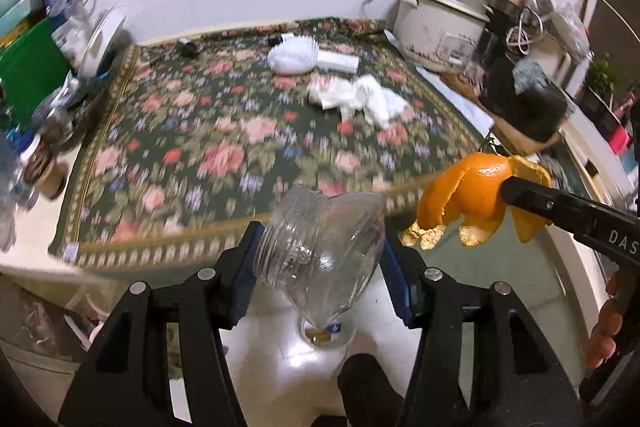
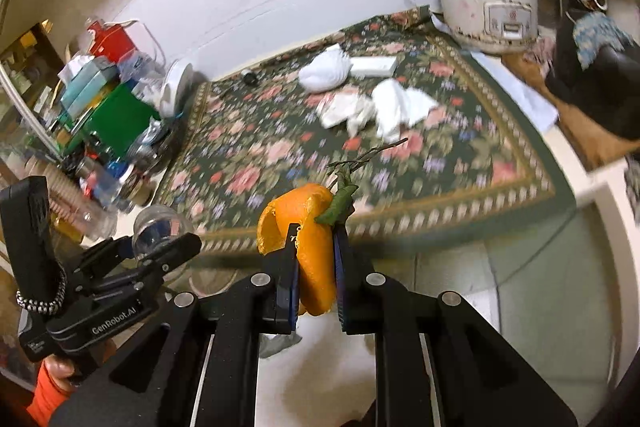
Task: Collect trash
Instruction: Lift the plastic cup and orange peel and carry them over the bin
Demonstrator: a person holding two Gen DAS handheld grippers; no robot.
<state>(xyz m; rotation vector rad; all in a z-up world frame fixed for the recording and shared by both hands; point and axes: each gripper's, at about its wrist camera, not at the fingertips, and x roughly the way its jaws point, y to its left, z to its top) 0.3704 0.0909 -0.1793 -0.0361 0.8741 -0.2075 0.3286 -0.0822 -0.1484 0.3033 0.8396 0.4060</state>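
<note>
My left gripper [image 1: 320, 251] is shut on a crushed clear plastic bottle [image 1: 324, 259], held off the table's front edge above the floor; it also shows in the right wrist view [image 2: 160, 239]. My right gripper [image 2: 316, 247] is shut on an orange peel [image 2: 308, 227] with a green stem and twig; the peel also shows in the left wrist view [image 1: 476, 199] at the right. Crumpled white tissues [image 1: 360, 99] [image 2: 384, 107] and a white crumpled cup-like piece [image 1: 292, 55] [image 2: 324, 71] lie on the floral tablecloth [image 1: 200, 147].
A white rice cooker [image 1: 440, 23] stands at the back right, a dark bag [image 1: 524, 107] beside it. Boxes, jars and bottles [image 1: 36, 99] crowd the table's left side. A white flat box [image 1: 336, 61] lies by the tissues. White floor tiles [image 1: 280, 347] lie below.
</note>
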